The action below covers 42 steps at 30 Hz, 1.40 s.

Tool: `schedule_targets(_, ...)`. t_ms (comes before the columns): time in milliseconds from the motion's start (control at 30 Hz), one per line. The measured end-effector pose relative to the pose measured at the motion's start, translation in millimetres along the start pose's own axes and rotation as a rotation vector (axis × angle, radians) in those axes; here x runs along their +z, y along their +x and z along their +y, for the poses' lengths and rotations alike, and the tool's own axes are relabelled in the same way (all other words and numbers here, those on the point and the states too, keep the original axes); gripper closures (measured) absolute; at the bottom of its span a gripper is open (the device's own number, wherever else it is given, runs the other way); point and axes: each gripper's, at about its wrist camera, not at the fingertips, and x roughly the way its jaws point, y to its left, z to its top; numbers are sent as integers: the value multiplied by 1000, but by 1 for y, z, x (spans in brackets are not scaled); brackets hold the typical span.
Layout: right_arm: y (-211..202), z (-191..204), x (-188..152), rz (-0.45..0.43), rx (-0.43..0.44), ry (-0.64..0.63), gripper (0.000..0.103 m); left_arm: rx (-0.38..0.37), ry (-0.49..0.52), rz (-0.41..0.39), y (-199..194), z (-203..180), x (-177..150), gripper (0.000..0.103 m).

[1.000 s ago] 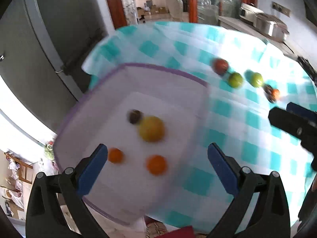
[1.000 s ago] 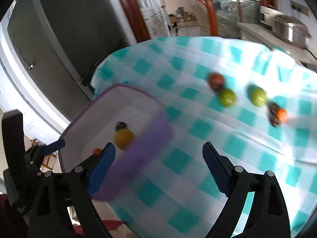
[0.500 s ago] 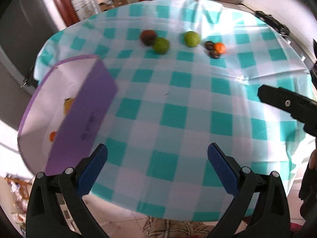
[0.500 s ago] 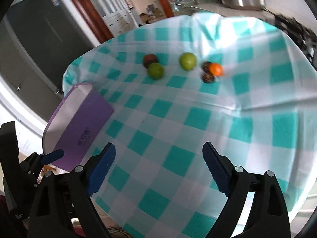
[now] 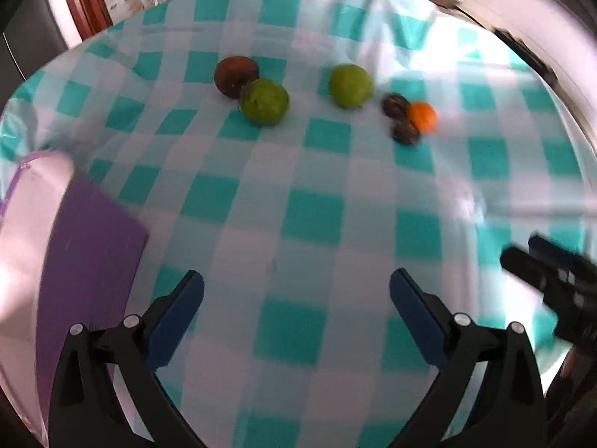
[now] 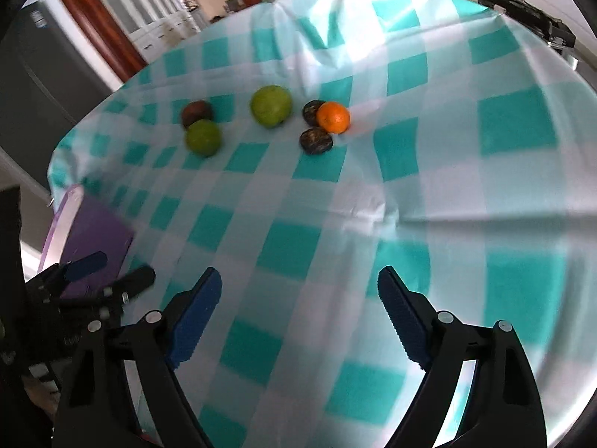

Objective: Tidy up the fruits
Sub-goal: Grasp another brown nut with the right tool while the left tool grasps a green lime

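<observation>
Both tongs had swung from the purple bin point(image 5: 86, 261) toward the fruit
Left tongs point(image 5: 296, 291) gaped wide and empty; right tongs point(image 6: 298, 287), just narrowing slightly, held nothing. Fruits lay across open checked worktop point(image 5: 317, 201): green apple point(image 6: 271, 105), orange point(image 6: 333, 117)

Each hand-held gripper point(image 5: 296, 298) point(image 6: 299, 293) has black plastic arms, silver screws and blue ridged pads point(image 6: 194, 317).

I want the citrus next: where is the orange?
In the right wrist view, the orange sits on the far cloth, touching two dark fruits, right of a green fruit.
</observation>
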Motion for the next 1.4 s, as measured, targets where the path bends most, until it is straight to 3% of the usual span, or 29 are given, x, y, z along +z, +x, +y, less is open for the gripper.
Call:
schedule_targets(167, 53, 2, 34, 16, -66, 53, 25, -20, -65, 13, 52, 28, 58, 16)
schedule_targets(300, 88, 6, 57, 12, -112, 54, 26, -12, -94, -32, 88, 45, 93, 16)
schedule_targets(600, 140, 0, 93, -31, -203, 104, 33, -29, -97, -105, 129, 51, 137, 17)
schedule_targets(867, 161, 20, 108, -63, -311, -10, 44, -18, -61, -121, 162, 48, 164, 19)
schedule_targets(967, 161, 23, 106, -80, -323, -37, 59, -31, -35, -120, 169, 46, 166, 40)
schedule_targets(1167, 150, 20, 97, -71, -293, -15, 61, -47, -44, -117, 157, 45, 157, 40)
schedule_targets(1400, 117, 19, 72, -70, -235, -14, 61, -67, -29, -62, 123, 43, 103, 40)
